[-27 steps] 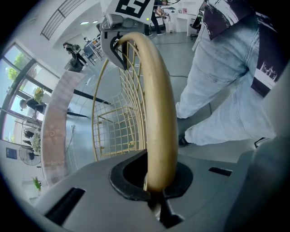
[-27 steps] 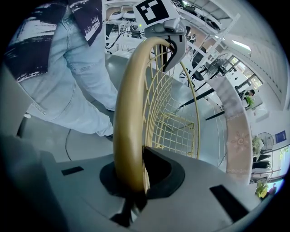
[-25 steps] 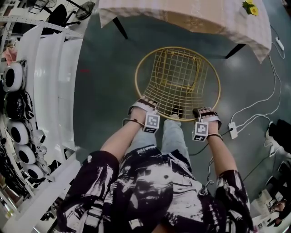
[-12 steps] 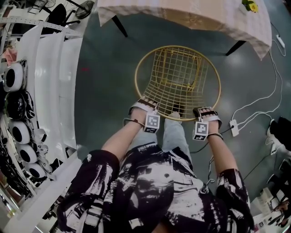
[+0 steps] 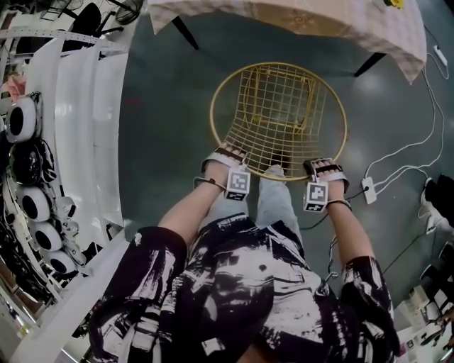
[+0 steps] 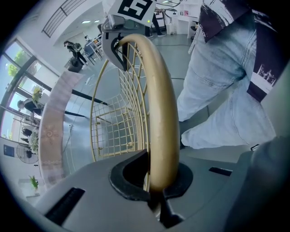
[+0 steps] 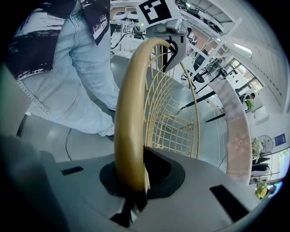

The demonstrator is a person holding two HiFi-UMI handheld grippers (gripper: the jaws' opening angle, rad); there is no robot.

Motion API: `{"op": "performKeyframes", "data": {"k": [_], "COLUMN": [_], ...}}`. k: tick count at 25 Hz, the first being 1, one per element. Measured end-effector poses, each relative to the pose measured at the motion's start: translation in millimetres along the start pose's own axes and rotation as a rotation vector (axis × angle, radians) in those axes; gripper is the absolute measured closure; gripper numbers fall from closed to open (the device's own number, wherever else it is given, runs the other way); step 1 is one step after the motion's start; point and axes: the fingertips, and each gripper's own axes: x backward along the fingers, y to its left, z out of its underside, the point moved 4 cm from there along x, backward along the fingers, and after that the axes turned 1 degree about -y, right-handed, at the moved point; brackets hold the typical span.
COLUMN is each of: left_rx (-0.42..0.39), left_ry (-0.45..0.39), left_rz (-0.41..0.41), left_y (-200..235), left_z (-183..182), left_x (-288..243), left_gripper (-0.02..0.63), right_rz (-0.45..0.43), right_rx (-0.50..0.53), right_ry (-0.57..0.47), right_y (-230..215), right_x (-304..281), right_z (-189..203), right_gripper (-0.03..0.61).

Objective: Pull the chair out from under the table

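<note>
Grey-green floor point(image 5: 163, 120) runs under everything, with white shelving point(image 5: 78, 142) down the left side carrying round white-and-black items too small to identify. At the top edge stands the surface under a beige patterned cloth point(image 5: 298, 18), on dark legs.

The left claw point(image 5: 225, 157) points steeply down and is clamped tight on the near-left part of the thick gold hoop point(image 6: 158, 113). That hoop rims the round gold wire chair point(image 5: 277, 106). The chair stands on the floor between the person and the surface, clear of the cloth's near edge. Its curved mesh back is towards the person and its square seat opens towards the surface. The hoop looks nearly circular, a little wider across than deep. Light blue jeans point(image 5: 273, 205) show just behind the rim.

The right claw point(image 5: 325, 169) is likewise closed hard on the near-right part of the hoop, also aimed steeply downward. Further right, white cables point(image 5: 418, 145) and a white power strip point(image 5: 369, 190) lie on the floor.
</note>
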Motion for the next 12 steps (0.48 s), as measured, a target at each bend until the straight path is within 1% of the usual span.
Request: {"op": "performKeyframes", "data": {"k": [3, 5, 6, 9, 11, 12], "left_rx": [-0.022, -0.024, -0.017, 0.027, 0.056, 0.062], "left_ry": [-0.009, -0.014, -0.02, -0.064, -0.1, -0.112], "left_rz": [-0.023, -0.033, -0.033, -0.018, -0.01, -0.011], "left_y": [-0.2, -1.2, -1.5, -0.3, -0.9, -1.8], "left_z": [0.5, 0.6, 0.6, 1.6, 4.3, 7.1], "left_x": [-0.7, -1.3, -1.0, 6.3, 15.1, 19.8], "left_gripper": [0.614, 0.614, 0.612, 0.603, 0.564, 0.551], "right_rz": [0.014, 0.017, 0.011, -0.009, -0.004, 0.005], "right_rx": [0.02, 0.046, 0.055, 0.061, 0.064, 0.064], "right_ry": [-0.001, 0.003, 0.003, -0.019, -0.048, -0.06], "right_y": [0.3, 3.5, 5.8, 11.4, 13.3, 13.6], "right_x": [-0.8, -1.6, -1.4, 5.0, 15.7, 21.8], "right_z": [0.8, 2.0, 2.6, 2.8, 2.8, 3.9], "right_gripper": [0.561, 0.56, 0.549, 0.485, 0.448, 0.448]}}
